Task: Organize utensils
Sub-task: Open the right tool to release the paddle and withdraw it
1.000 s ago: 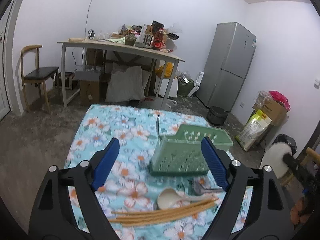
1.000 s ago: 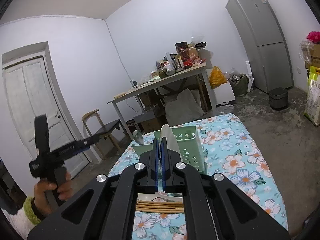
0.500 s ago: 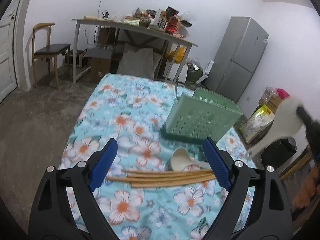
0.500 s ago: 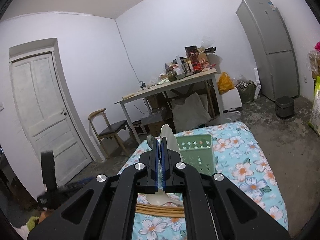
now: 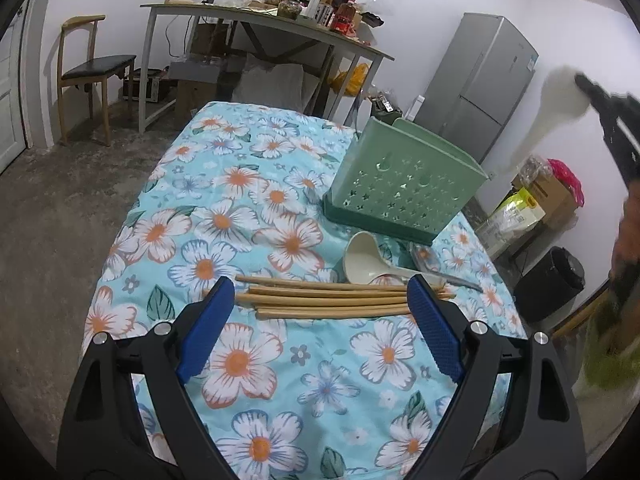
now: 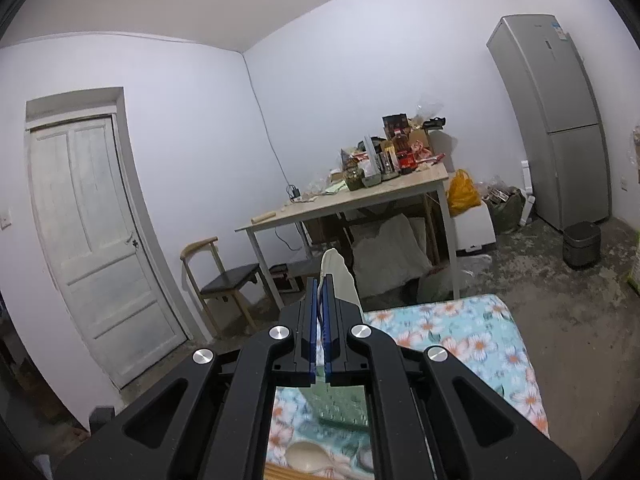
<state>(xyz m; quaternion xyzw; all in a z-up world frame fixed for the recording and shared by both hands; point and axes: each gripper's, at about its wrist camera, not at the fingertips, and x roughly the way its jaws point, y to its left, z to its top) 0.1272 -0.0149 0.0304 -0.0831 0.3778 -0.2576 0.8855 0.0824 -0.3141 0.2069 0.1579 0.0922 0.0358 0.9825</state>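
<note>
The left gripper (image 5: 320,300) hangs with its jaws spread wide and nothing pressed between the blue pads (image 5: 204,328), tilted down over the flowered cloth (image 5: 240,216) that covers the worktop. Just beyond its fingertips lies a bundle of wooden chopsticks (image 5: 332,300), about 5 sticks side by side, running crosswise between the 2 pads and flat on the cloth. Touching the far right end of the bundle is a cream ladle (image 5: 366,260), bowl up, and just to its right a metal spoon (image 5: 430,258) lies on the cloth, partly under the ladle's handle. Behind them stands a green utensil basket (image 5: 404,188) with star-shaped holes, upright on its darker base, near the right edge of the worktop. The right gripper (image 6: 320,292) is clamped shut on a cream spatula (image 6: 338,276), whose blade sticks up past the fingertips; in the left wrist view the same spatula (image 5: 558,92) shows as a pale blur high at the right, well above the basket, and the hand there is too blurred to describe. Under the right gripper, the basket, a strip of cloth and the ladle bowl appear dimly. Farther off stand a cluttered table (image 5: 256,20), a wooden chair (image 5: 92,68), a grey fridge (image 5: 480,88) and a white door (image 6: 92,248).
</note>
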